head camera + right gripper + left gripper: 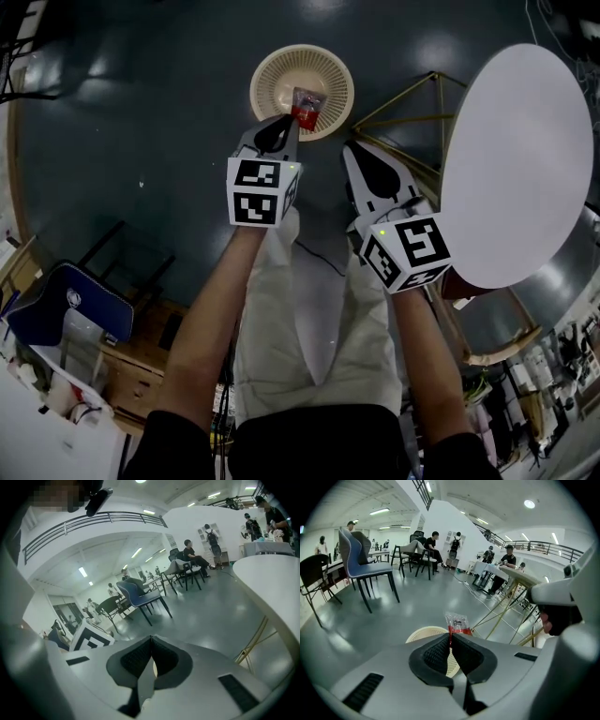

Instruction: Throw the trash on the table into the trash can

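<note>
A small clear wrapper with a red band [306, 106] is pinched at the tip of my left gripper [289, 120], right over the beige mesh trash can [272, 80] on the floor. The left gripper view has the same wrapper [457, 623] sticking up from my left gripper [451, 637], with the trash can [423, 633] just beyond. My right gripper [352, 152] hangs beside it to the right, jaws closed with nothing between them, as the right gripper view shows at the tip of my right gripper [151, 639]. The white round table [520, 159] lies at right.
The table's brass-coloured wire legs [412, 112] stand between the trash can and the tabletop. A blue chair [66, 305] and wooden furniture sit at lower left. In the left gripper view, chairs [363, 562] and several people stand further off across the grey floor.
</note>
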Demonstrator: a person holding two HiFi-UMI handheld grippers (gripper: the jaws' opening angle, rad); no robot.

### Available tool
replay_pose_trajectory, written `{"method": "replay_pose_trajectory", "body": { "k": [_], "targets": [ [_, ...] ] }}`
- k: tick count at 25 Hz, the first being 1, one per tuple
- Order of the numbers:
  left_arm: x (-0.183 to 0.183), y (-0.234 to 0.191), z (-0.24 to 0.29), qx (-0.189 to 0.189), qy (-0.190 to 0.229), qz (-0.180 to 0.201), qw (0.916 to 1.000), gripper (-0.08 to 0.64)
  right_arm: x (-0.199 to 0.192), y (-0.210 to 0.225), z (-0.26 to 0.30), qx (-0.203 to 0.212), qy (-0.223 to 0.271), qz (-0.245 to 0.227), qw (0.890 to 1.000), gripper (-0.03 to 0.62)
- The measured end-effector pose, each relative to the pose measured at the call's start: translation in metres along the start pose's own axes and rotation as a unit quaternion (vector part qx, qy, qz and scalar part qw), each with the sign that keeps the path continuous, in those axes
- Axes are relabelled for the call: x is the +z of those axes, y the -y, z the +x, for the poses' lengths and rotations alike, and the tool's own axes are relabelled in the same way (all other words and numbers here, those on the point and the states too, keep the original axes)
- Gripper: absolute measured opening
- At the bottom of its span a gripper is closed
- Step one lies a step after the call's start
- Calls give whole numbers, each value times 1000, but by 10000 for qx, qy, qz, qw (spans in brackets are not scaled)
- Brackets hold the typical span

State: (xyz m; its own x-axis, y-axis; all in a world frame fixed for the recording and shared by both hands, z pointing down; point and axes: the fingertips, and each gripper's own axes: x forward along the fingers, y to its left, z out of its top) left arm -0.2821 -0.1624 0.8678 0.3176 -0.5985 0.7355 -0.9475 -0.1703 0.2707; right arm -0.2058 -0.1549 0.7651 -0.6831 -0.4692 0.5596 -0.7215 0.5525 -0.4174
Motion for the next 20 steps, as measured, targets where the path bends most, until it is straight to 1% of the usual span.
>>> {"method": "replay_pose_trajectory", "body": {
  "k": [4, 7, 11, 15, 18, 20],
  "targets": [
    [-15, -19, 28, 219, -192, 190, 9994, 28, 5, -3, 1, 68, 77, 37, 9999, 18],
    [-26, -34, 46, 399, -430, 98, 9982, 28, 11, -9, 1, 173, 151, -2, 9997, 18],
    [-36, -37, 60, 381, -594, 1, 9975, 28, 16, -16, -3, 249, 221, 8, 9994, 18],
    [-46, -46, 77, 403, -677, 25, 9969, 28, 16, -19, 0, 235, 228, -53, 9994, 18],
    [-53, -54, 84, 459, -787, -70, 9958, 28, 15, -19, 2, 230, 191, -80, 9995, 18],
    [-54, -55, 87, 446, -767, -82, 9960, 29, 13, -19, 3, 224, 167, -137, 9995, 18]
  ]
}}
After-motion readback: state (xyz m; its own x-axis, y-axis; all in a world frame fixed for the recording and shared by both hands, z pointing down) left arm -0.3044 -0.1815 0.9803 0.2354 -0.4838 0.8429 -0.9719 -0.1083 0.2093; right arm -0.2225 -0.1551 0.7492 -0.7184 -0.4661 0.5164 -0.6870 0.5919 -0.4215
